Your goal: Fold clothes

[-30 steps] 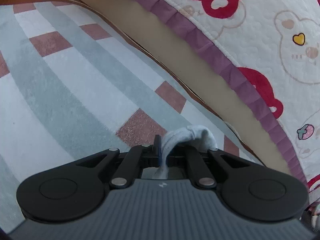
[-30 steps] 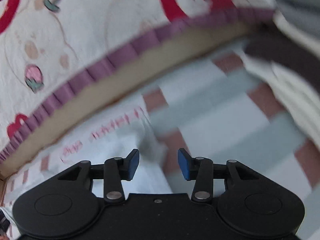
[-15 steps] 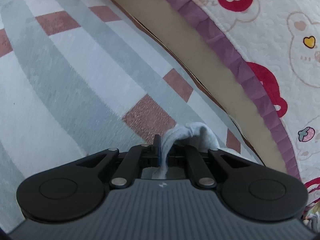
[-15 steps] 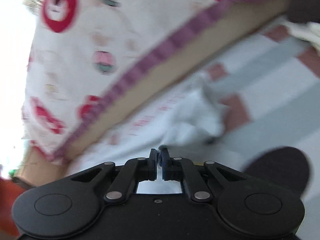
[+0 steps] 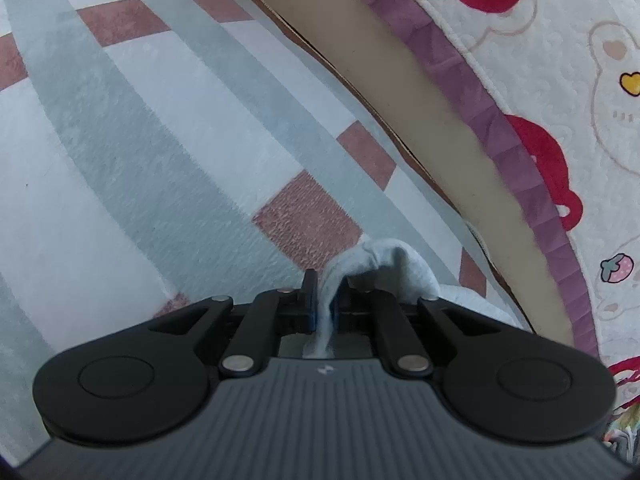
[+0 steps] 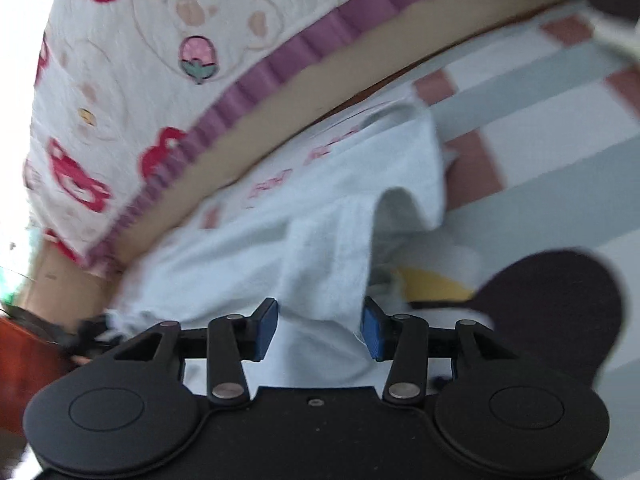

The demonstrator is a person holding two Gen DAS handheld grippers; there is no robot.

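The left gripper (image 5: 323,300) pinched a fold of the white garment (image 6: 320,216), while the right gripper (image 6: 320,326), just opening, stood wide around another fold, which could slip free

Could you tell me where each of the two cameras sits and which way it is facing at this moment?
Left wrist: on the left gripper, angled down over the striped mat; its fingers pinch the white garment.
Right wrist: on the right gripper, angled down at the same garment; its fingers stand apart around a fold.
Shared: garment, mat, bear-print quilt.
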